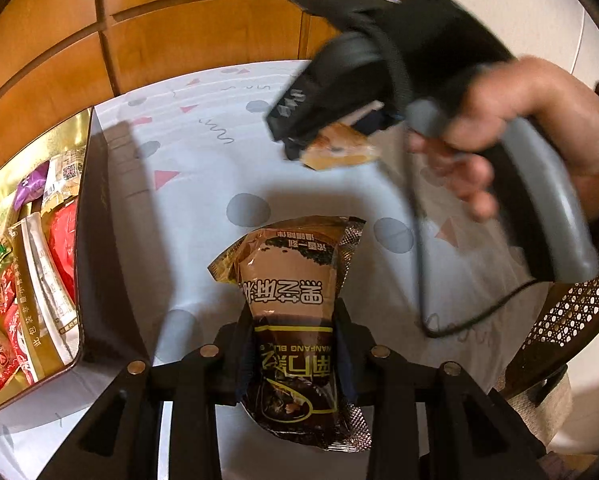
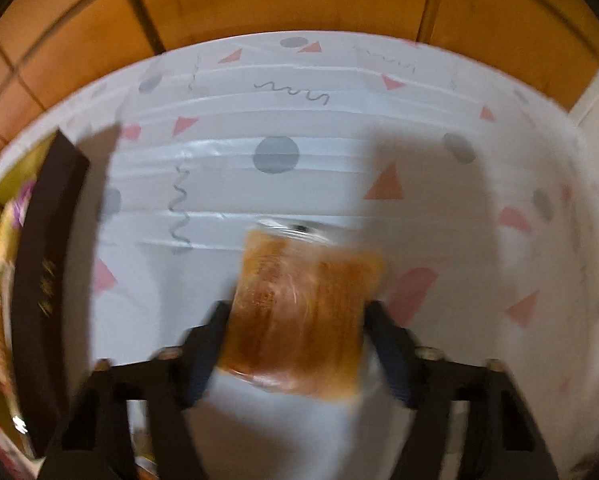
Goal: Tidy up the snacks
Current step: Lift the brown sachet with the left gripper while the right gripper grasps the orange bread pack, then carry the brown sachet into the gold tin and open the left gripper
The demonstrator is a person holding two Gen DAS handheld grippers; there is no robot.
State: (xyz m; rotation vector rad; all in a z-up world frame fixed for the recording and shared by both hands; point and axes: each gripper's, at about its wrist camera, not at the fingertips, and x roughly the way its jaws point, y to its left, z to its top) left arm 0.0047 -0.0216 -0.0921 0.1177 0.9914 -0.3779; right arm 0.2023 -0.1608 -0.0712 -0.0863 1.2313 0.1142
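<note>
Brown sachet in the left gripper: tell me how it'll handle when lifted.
The brown sachet is probably floppy: its foil is creased and pinches in where the left gripper squeezes it. Likely light for its size, since it looks like a thin single-serve pack. Its glossy film may be slippery, so it might slide between the pads if swung quickly toward the box.

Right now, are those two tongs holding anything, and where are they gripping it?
Yes. The left tongs pinch the brown snack packet across its middle. The right tongs hold an orange-brown wrapped snack by its two side edges.
</note>
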